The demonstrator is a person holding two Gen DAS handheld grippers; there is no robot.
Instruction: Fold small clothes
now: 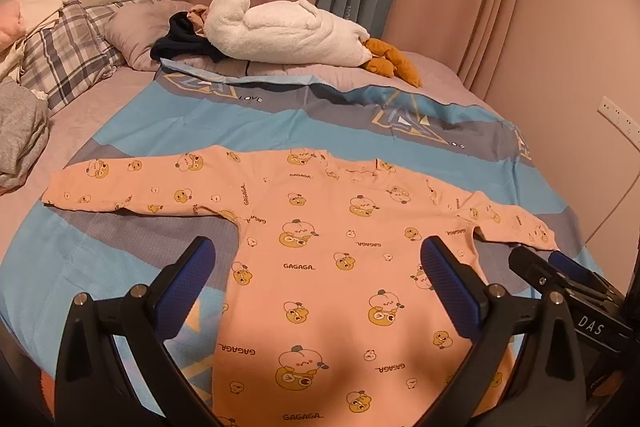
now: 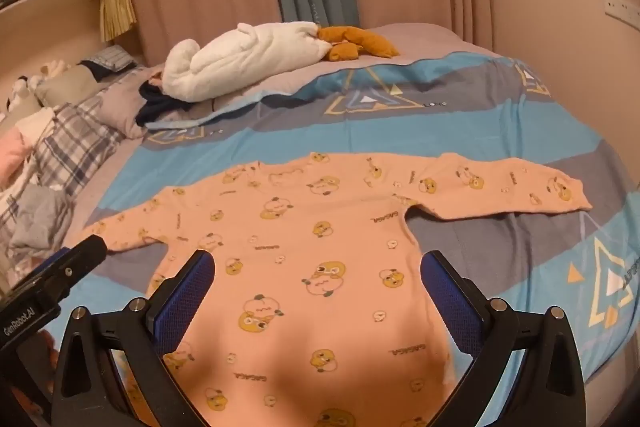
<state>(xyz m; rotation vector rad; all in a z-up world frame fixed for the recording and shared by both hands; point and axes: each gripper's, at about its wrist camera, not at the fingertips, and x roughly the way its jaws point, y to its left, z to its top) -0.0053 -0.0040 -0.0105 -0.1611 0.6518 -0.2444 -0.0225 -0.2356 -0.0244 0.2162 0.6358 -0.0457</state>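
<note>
A small pink long-sleeved shirt printed with yellow ducks lies flat on the bed, both sleeves spread out sideways. It also shows in the right wrist view. My left gripper is open and empty, hovering over the shirt's lower body. My right gripper is open and empty, also over the lower body. The right gripper shows in the left wrist view at the right edge, near the right sleeve. The left gripper shows at the left edge of the right wrist view.
A blue and grey bedspread covers the bed under the shirt. A white plush toy with brown feet lies at the far side. Plaid pillows and a grey garment lie at the left. Curtains hang behind.
</note>
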